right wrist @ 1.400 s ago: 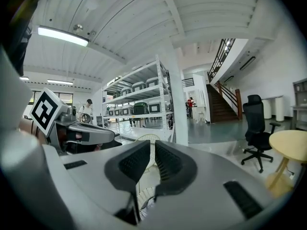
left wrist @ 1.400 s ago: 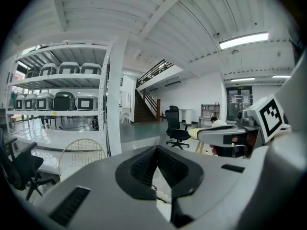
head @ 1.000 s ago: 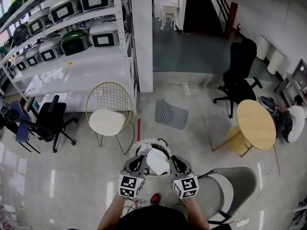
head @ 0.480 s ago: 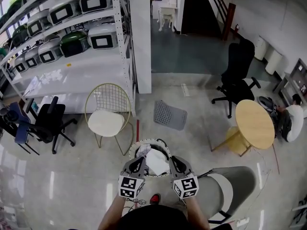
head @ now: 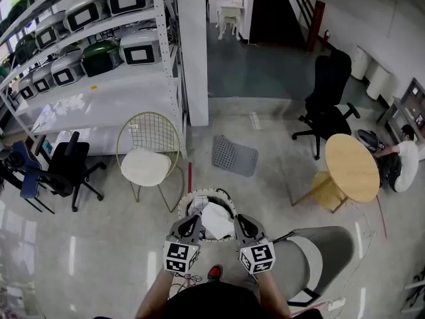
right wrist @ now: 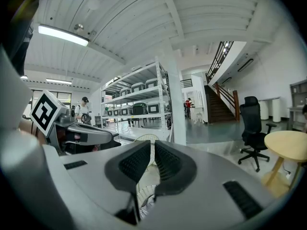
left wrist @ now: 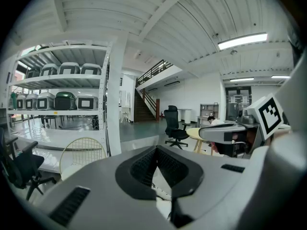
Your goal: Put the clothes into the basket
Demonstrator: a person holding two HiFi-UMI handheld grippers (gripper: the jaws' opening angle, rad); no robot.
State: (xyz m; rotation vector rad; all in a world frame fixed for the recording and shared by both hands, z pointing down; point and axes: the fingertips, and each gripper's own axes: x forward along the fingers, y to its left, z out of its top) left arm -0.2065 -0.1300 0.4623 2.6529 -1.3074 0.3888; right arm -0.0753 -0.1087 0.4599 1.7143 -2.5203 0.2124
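**Clothes (head: 216, 222) in the basket (head: 188, 200); task seemingly done.**
Our left gripper (head: 193, 218) and right gripper (head: 240, 220) hang closed and empty at the basket's near rim; next, withdraw.

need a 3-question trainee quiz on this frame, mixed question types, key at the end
1. True or false: the basket already holds clothes.
2. In the head view, which stands left of the basket? A) round wooden table B) gold wire chair C) black office chair
3. Fill in: the jaws of the left gripper and the right gripper are both ___, with nothing held.
Key: 1 true; 2 B; 3 shut.
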